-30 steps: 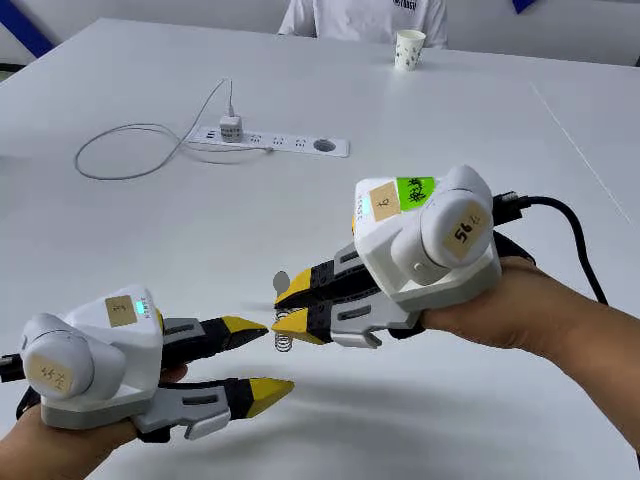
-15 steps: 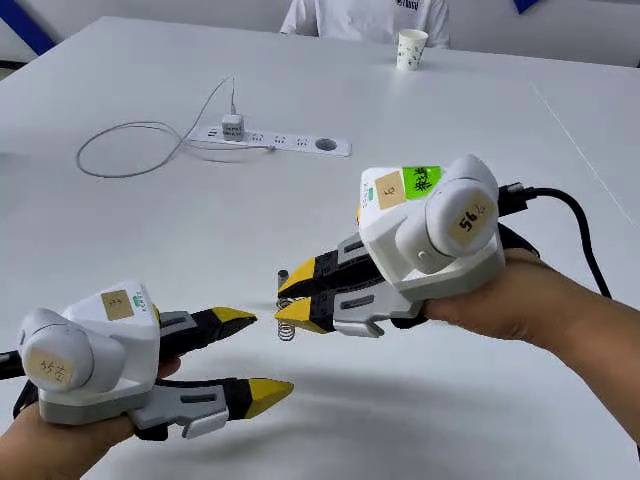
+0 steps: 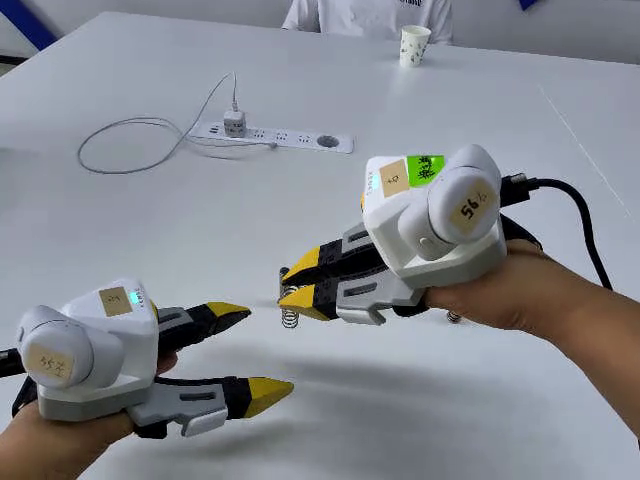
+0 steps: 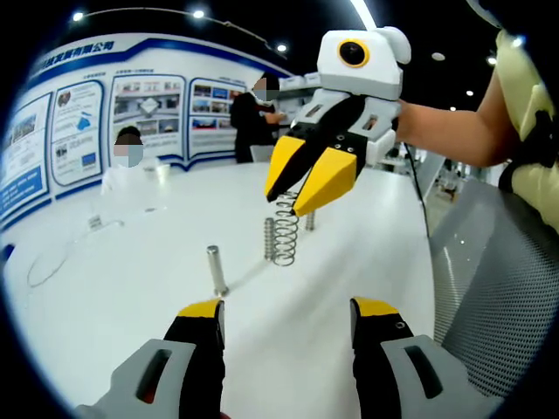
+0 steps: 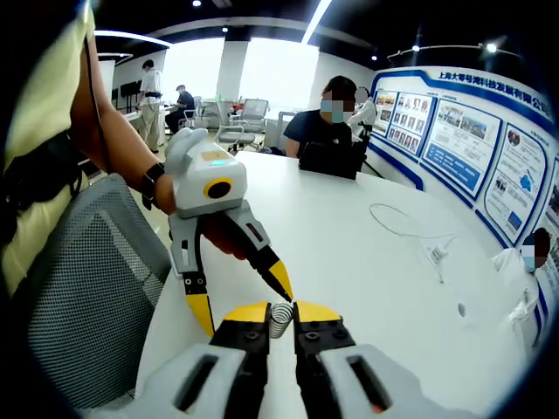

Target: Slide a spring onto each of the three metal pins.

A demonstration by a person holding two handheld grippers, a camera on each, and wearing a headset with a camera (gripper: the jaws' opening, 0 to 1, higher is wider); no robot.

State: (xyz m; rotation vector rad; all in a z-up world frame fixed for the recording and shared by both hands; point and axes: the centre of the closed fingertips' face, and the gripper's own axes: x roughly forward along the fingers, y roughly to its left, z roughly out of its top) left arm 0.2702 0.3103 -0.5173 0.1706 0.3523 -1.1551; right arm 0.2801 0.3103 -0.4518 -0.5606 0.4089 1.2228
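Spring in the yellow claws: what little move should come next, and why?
Probably lift the coiled metal spring slightly and centre it above the short upright metal pin beside it. The right gripper is shut on the spring, which seems to hang next to that pin, not around it.

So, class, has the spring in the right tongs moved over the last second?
Yes, slightly. In the head view the spring, gripped by the right tongs, has shifted up the picture toward the power strip, which barely moved.
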